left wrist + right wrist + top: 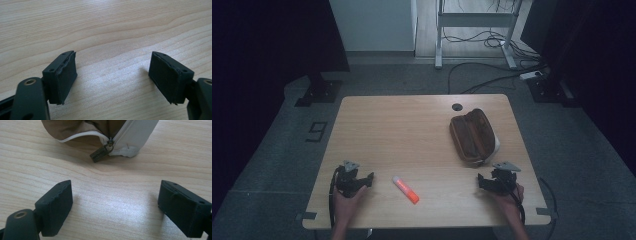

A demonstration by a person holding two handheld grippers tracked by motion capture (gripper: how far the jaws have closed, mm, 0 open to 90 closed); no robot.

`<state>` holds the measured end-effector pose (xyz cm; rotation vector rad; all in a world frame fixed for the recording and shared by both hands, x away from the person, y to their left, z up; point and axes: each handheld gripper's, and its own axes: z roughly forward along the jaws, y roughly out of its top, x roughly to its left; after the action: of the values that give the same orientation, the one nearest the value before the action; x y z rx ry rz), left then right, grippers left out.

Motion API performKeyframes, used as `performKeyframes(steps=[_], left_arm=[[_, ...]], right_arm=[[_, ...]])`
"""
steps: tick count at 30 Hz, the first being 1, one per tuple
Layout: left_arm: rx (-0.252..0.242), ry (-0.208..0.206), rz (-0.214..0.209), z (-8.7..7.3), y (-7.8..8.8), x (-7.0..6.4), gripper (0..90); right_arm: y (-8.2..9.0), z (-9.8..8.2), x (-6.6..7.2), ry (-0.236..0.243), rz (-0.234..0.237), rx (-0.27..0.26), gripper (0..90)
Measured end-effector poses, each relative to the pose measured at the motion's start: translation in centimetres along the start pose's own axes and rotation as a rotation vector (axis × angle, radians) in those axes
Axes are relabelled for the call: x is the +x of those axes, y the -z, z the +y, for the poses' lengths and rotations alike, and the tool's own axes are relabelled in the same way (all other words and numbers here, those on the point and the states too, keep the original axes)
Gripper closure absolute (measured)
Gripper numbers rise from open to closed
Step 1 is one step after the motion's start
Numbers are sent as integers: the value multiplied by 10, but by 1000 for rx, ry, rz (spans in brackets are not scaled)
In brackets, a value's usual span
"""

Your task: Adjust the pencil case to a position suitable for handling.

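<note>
Near the table's (412, 125) front edge, both grippers rest wide open, gripping nothing. The right gripper (115, 202) faces the brown pencil case (473, 136) (zipper pull (101, 153) just ahead); the left gripper (112, 75) sits beside an orange marker (406, 189).

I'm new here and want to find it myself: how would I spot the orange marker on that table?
Start at the wooden table and look along its near edge, between the left gripper and the right gripper. The marker lies flat there, closer to the left one. It is short, bright orange with a white end, unlike the big brown pencil case farther back.
</note>
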<state>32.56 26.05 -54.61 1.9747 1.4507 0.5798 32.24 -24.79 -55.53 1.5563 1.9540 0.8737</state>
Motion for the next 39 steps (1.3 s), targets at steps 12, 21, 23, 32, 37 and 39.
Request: performKeyframes(steps=[12,21,23,32,37,39], left_arm=[[0,0,0,0,0,0,222],[0,0,0,0,0,0,222],[0,0,0,0,0,0,222],[-1,1,0,0,0,0,222],[0,0,0,0,0,0,222],[0,1,0,0,0,0,222]], right_arm=[[9,-1,-11,-24,24,-24,182],[20,0,-23,-51,13,-67,196],[22,0,-26,-56,11,-73,198],[28,2,-34,-74,-1,-95,207],[31,6,-38,-77,-7,-113,209],[32,7,-40,-80,-6,-120,211]])
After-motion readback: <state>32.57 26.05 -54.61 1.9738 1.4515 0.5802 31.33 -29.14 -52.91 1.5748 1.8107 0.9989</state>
